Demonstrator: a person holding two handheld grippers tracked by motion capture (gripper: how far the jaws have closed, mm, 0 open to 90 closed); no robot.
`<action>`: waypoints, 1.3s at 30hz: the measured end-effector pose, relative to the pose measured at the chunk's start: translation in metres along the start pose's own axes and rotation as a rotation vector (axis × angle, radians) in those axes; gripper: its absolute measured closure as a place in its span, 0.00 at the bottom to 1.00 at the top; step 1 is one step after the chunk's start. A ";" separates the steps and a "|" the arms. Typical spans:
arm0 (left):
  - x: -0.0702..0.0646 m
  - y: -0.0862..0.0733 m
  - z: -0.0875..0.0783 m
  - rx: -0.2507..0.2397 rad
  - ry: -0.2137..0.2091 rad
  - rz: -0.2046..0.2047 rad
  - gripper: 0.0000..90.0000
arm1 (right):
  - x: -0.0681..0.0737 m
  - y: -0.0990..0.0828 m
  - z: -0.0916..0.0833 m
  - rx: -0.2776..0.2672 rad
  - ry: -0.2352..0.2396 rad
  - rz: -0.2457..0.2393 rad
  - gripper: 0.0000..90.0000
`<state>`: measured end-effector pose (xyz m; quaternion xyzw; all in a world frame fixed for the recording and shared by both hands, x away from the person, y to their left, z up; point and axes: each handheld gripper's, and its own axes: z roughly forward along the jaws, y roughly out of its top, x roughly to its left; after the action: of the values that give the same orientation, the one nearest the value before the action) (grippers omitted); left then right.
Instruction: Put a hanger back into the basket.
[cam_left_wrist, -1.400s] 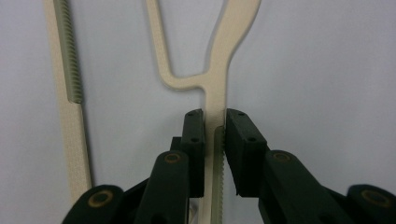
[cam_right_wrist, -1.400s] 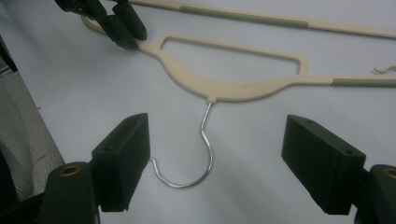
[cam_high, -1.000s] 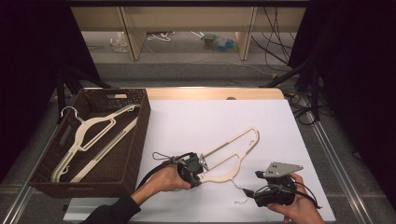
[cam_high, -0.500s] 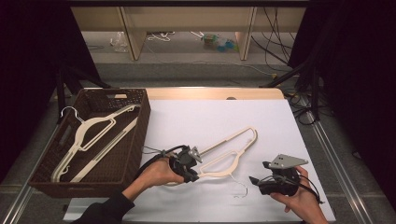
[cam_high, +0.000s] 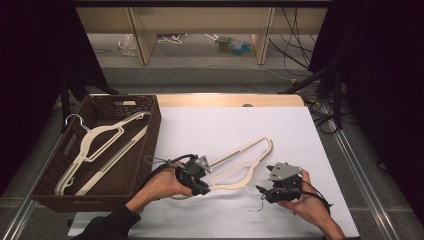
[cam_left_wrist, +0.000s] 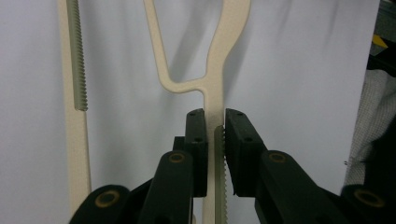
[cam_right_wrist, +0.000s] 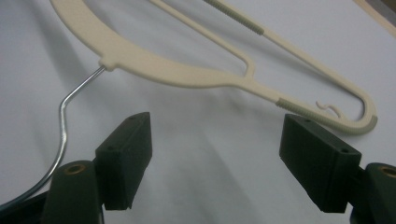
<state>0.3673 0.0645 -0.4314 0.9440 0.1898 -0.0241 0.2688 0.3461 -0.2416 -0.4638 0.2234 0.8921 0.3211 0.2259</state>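
A: Table (cam_high: 300, 130), white sheet. Basket (cam_high: 150, 125) at its left edge, a second hanger (cam_high: 100, 145) inside.

B: The working hanger (cam_high: 240, 167)?

A: On the sheet, right of the basket. Left gripper (cam_left_wrist: 215, 135) pinches its arm, jaws pressed together.

B: Right gripper (cam_right_wrist: 215, 154)?

A: Jaws spread, nothing between them, just beside the wire hook (cam_right_wrist: 65, 116).

Hanger (cam_left_wrist: 212, 84) ends cut off by left gripper view's edges; wire hook (cam_right_wrist: 63, 116) partly behind fingers.

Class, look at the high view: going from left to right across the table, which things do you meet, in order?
Brown basket holding a cream hanger → left tool → cream hanger on the white sheet → right tool.
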 end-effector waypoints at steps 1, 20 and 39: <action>0.001 0.000 -0.002 0.006 -0.002 0.008 0.88 | 0.000 0.001 0.002 -0.002 0.000 -0.015 0.30; 0.000 -0.003 -0.003 -0.026 -0.038 -0.023 0.88 | 0.005 0.018 0.017 -0.031 0.002 -0.154 0.46; 0.001 -0.008 -0.007 -0.046 -0.083 -0.004 0.89 | 0.011 0.041 0.006 -0.156 0.083 -0.377 0.70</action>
<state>0.3648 0.0744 -0.4289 0.9354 0.1808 -0.0592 0.2980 0.3515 -0.2040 -0.4432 0.0209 0.8992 0.3502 0.2615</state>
